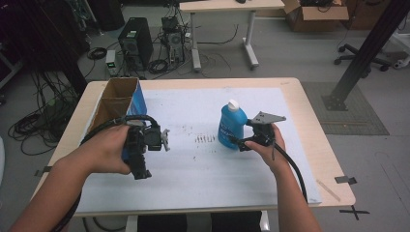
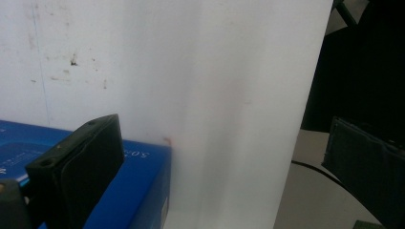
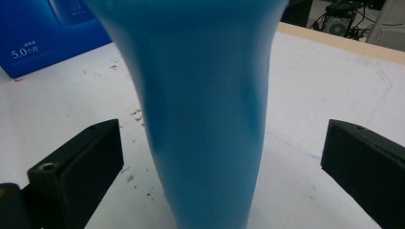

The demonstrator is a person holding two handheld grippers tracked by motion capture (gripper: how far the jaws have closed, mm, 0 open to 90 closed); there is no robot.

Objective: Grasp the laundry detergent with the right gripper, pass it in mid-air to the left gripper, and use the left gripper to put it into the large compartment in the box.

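Observation:
A blue bottle (image 1: 230, 126) with a white cap stands upright on the white sheet (image 1: 203, 169), right of centre. My right gripper (image 1: 241, 142) is at its lower right side. In the right gripper view the bottle (image 3: 205, 95) rises between the two jaws of that gripper (image 3: 224, 138), which are open wide with gaps on both sides. My left gripper (image 1: 143, 154) hovers beside an open blue carton (image 1: 139, 102) at the table's left. In the left gripper view this gripper (image 2: 219, 138) is open with nothing between its jaws, and its left jaw overlaps the carton (image 2: 143, 191).
The white sheet (image 2: 191, 71) covers most of the wooden table (image 1: 319, 140); dark smudges (image 1: 205, 139) mark its middle. The blue carton (image 3: 52, 38) lies beyond the bottle in the right gripper view. On the floor behind the table are computer towers (image 1: 135, 41) and cables.

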